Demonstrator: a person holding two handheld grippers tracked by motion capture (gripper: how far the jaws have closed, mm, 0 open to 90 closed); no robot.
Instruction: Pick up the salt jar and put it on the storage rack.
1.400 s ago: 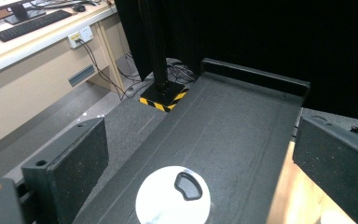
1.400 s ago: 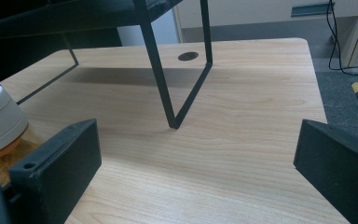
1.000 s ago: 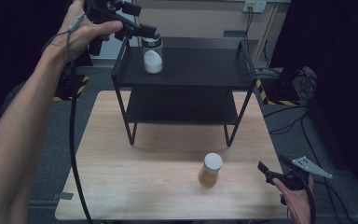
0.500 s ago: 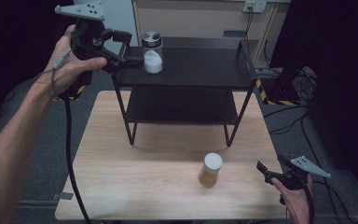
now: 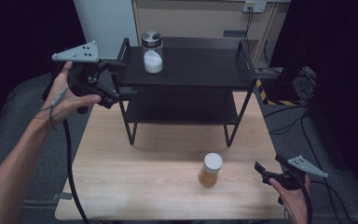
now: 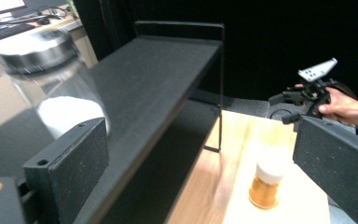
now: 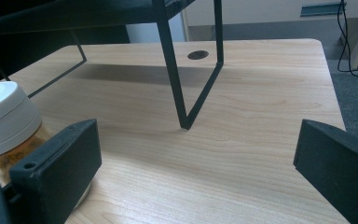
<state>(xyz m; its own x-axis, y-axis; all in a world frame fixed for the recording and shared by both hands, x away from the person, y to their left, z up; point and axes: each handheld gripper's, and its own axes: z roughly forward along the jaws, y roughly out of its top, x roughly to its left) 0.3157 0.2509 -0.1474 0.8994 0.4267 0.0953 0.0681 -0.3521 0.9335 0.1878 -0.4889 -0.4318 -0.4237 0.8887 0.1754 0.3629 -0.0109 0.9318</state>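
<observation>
High view: pale wood-grain bench (image 5: 135, 186). Black two-tier metal shelf (image 5: 200, 70); on its matte top a clear glass jar (image 5: 152, 52), steel lid, white powder inside. Left hand-held gripper (image 5: 123, 81) at the shelf's left end, jaws apart, empty. Right hand-held gripper (image 5: 268, 169) near the bench's right edge, beside an amber bottle (image 5: 210, 170) with round white cap.

Left gripper view: wide gap between grainy black jaws; jar blurred, upper left, apart.

Right gripper view: jaws wide, empty; bottle at left, thin shelf leg ahead.
</observation>
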